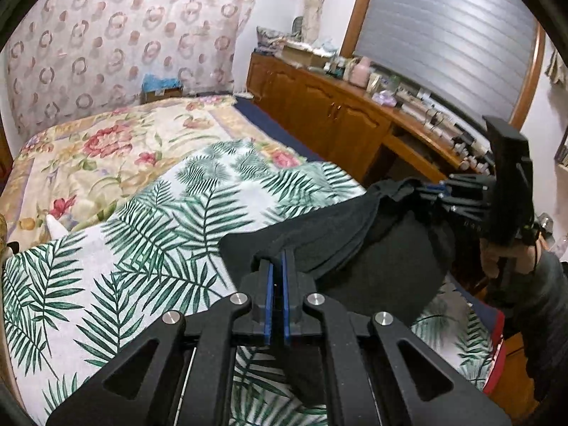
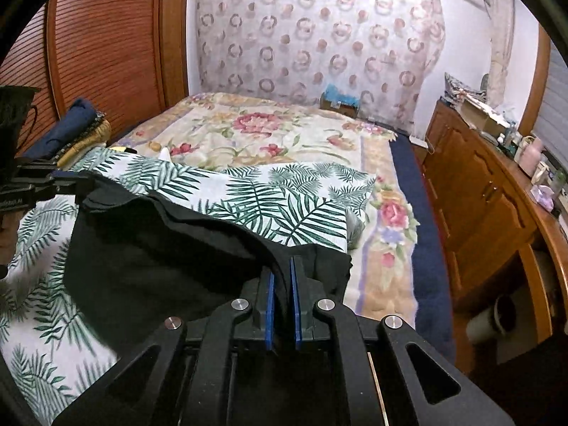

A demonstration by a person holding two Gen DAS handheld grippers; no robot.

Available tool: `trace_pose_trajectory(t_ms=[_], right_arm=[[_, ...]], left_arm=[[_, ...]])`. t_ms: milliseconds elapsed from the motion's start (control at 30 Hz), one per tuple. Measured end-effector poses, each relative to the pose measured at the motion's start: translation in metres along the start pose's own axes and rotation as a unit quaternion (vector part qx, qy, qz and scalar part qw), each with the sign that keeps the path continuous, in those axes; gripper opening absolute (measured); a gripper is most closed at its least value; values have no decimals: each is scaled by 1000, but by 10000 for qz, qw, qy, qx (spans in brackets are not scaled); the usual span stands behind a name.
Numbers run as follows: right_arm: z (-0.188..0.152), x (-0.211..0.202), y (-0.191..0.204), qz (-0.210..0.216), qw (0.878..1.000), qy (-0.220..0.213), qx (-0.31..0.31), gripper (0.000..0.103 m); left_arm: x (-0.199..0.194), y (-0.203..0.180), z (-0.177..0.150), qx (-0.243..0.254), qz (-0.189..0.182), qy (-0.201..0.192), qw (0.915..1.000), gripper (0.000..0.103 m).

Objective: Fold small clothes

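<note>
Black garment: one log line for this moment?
stage: lift | left claw: shut on black garment | right claw: shut on garment | garment: held above leaf-print sheet

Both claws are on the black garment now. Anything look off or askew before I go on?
Nothing stands out. The left claw and right claw each pinch an edge of the black garment, which sags between them over the leaf-print sheet. No tear or snag shows.
</note>
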State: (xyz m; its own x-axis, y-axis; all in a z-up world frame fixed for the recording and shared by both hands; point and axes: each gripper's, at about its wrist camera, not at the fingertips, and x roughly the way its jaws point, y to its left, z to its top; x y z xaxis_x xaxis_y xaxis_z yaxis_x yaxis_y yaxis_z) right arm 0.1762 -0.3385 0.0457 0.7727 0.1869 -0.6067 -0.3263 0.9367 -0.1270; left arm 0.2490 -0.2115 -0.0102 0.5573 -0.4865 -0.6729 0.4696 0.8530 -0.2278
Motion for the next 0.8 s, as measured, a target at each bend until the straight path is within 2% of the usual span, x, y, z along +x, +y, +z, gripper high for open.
trace_pose_trajectory(t_ms=[100,333,367,433,467,500,567,633,667,700,733,767,800], right_arm=[[8,10,-7,66,9999,54,-86,7],[29,22,-21,251,9996,135,-45,7],[32,23,-23,229,9996,128,-36,7],[38,25,-26,25,10000,65,-23,7],[42,25,-28,-146,9999,17,6,7],[45,23,-31,-274,9996,-42,68,7],[52,15,-39,-439,9986,-166,242,7],[55,2,-42,-489,9978,-277,345,8],[53,-6,-42,-479,9975,-331,411,14],[51,-14,-43,-464,9971,-378,479,20],[46,-21,-43,-435,9967,-417,548,23],[39,-27,-41,-394,9963,-434,626,32],[31,-31,-40,-333,9962,-397,703,44]], left_arm=[[5,2,-2,-6,26,96,10000,4],[7,10,3,-104,-164,270,9994,5],[7,9,4,-82,-193,288,9994,8],[7,8,6,-17,-215,283,9994,24],[6,7,7,19,-194,249,9995,36],[4,6,7,38,-179,215,9996,41],[4,6,8,70,-204,235,9995,43],[5,5,7,124,-193,282,9993,54],[7,5,6,142,-185,300,9993,65],[10,5,4,162,-181,341,9991,70],[13,6,4,166,-176,385,9990,70],[17,7,3,163,-167,440,9988,70],[22,9,3,154,-150,499,9985,70]])
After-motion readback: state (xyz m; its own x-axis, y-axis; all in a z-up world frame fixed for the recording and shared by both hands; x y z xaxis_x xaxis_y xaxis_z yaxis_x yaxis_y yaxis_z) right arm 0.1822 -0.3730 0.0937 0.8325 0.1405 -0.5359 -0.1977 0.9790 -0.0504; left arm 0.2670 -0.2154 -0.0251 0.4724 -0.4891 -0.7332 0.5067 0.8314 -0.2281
